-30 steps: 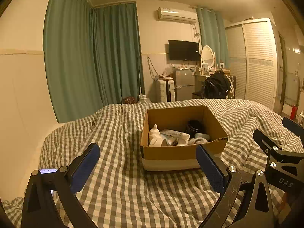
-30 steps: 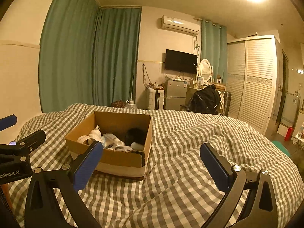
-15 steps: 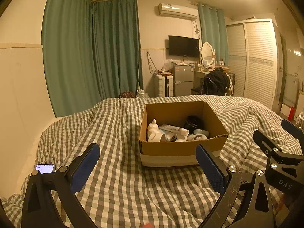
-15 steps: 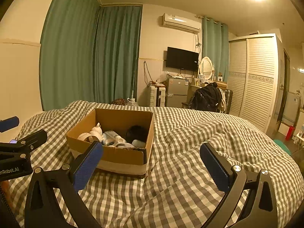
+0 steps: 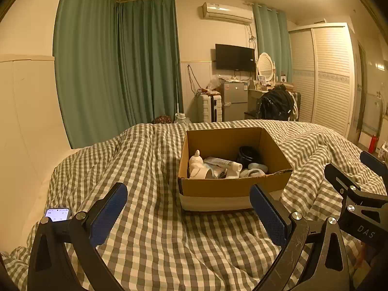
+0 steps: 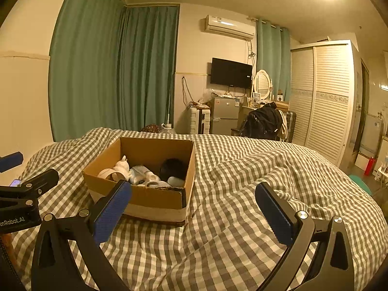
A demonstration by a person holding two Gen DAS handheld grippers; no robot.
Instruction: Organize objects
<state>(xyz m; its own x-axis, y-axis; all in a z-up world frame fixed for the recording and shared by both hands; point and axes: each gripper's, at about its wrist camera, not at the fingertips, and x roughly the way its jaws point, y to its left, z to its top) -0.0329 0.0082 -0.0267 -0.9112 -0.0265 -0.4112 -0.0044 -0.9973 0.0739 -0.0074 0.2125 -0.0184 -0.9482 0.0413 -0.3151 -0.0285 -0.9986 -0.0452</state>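
An open cardboard box (image 5: 232,186) sits on the checked bed cover (image 5: 150,237). It also shows in the right wrist view (image 6: 155,196). Inside lie a white figurine (image 5: 196,161), a white tube (image 5: 224,163), a dark round jar (image 5: 247,154) and a roll of tape (image 6: 109,174). My left gripper (image 5: 189,213) is open and empty, in front of the box. My right gripper (image 6: 194,208) is open and empty, to the right of the box front. The right gripper also shows at the right edge of the left wrist view (image 5: 351,194).
A lit phone (image 5: 57,214) lies on the cover at the left. Beyond the bed stand green curtains (image 5: 116,68), a small fridge (image 5: 234,101), a chair with a black backpack (image 5: 275,105) and a white wardrobe (image 5: 325,77).
Both grippers have risen and pulled back a little, so more of the cover in front of the box shows. The phone has come into view at the left.
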